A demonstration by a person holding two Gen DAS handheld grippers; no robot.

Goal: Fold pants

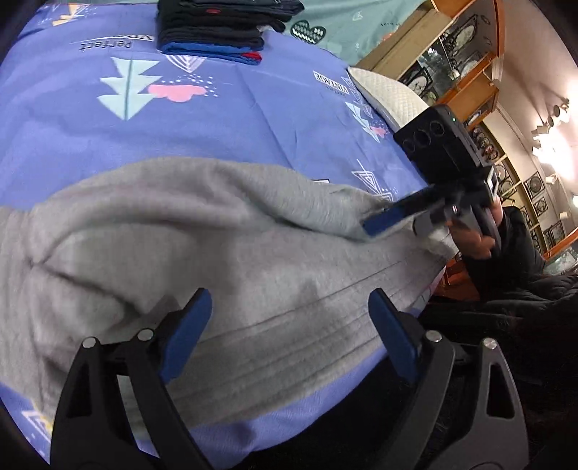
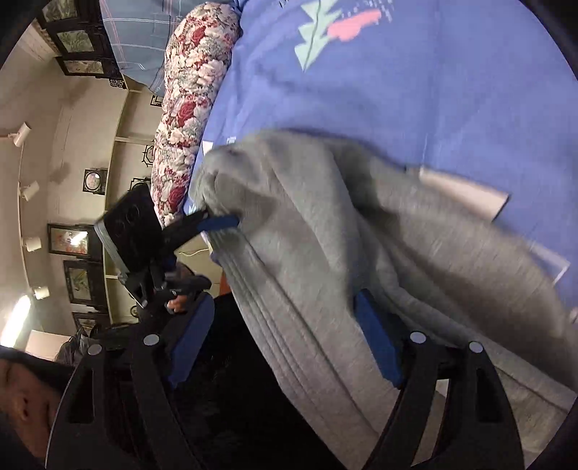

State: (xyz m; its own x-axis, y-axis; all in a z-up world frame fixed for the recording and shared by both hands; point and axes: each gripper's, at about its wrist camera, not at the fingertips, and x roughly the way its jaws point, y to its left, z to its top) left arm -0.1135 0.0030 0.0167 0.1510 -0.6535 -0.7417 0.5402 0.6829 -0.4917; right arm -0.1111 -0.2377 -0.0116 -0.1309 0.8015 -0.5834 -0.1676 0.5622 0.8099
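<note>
Grey sweatpants (image 1: 224, 246) lie rumpled on a blue printed bedsheet (image 1: 253, 119). Their ribbed waistband (image 1: 289, 347) runs along the near edge of the bed. My left gripper (image 1: 289, 294) hovers over the waistband with its blue pads far apart, open. The right gripper's blue finger (image 1: 383, 218) rests at the cloth's right-hand edge. In the right wrist view my right gripper (image 2: 285, 300) stands open, with the waistband (image 2: 281, 325) passing between its fingers and neither pad pressing. The left gripper's blue finger (image 2: 218, 221) sits under a bunched fold (image 2: 231, 170) at the far end.
A stack of folded dark clothes (image 1: 213, 32) sits at the far side of the bed. A white pillow (image 1: 386, 94) and a floral bolster (image 2: 191, 101) line its edges. A pale flat strip (image 2: 466, 191) lies beside the pants. Shelves with framed pictures (image 1: 451, 54) stand beyond.
</note>
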